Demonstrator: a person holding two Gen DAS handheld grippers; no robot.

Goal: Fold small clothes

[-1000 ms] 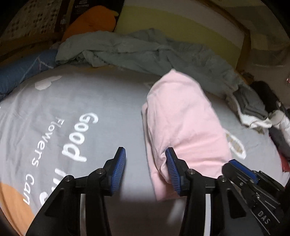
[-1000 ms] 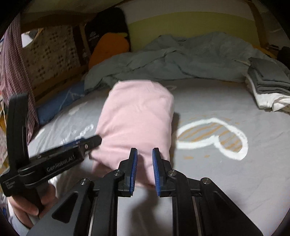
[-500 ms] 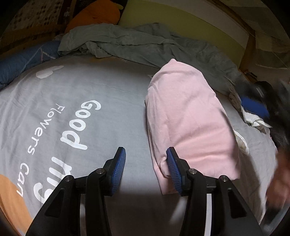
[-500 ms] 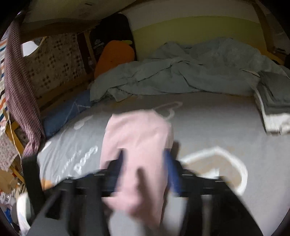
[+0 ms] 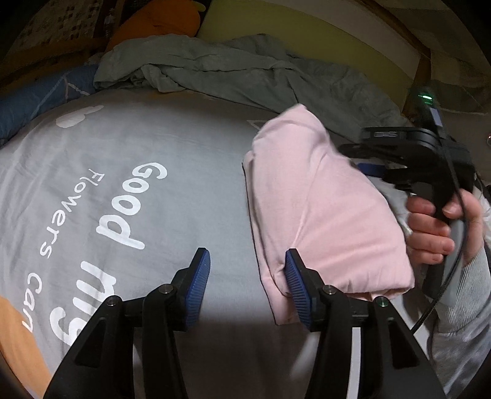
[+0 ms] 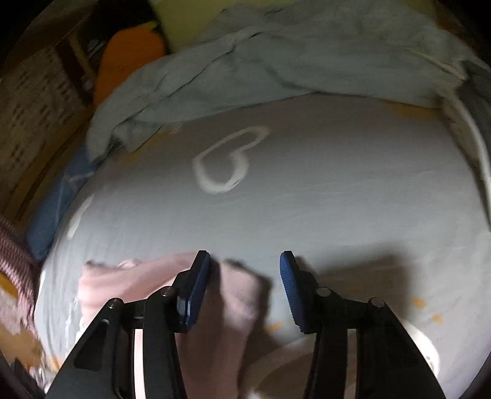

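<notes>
Left wrist view: left gripper [image 5: 245, 276] released, jaws apart with only bedsheet [image 5: 122, 138] showing between them. Its right-hand pad sits against the near left edge of the folded pink garment [image 5: 322, 208], nothing pinched. The garment lies on the grey printed sheet as a plump folded bundle, a thinner layer sticking out along its left and near sides. At its far right side the right gripper [image 5: 373, 168] is held in the person's hand [image 5: 435, 227], grey sleeve below; whether its tips touch the cloth I cannot tell from here. Crumpled grey-green blanket [image 5: 245, 70] behind, orange cushion [image 5: 159, 21] past it.

Right wrist view: blurred. The right gripper's jaws have just been closing somewhat, yet they stand apart and released. The pink garment's right edge shows between them but the pads do not press on it; most of the cloth lies lower left, under the left jaw. Heart print [image 6: 227, 162] on the sheet beyond.

Handling, as a judgement: light, soft, floppy cotton, not fragile or slippery; the layers will slide apart if lifted by one only. Best pinch through all layers at an edge or corner, one gripper per side.
</notes>
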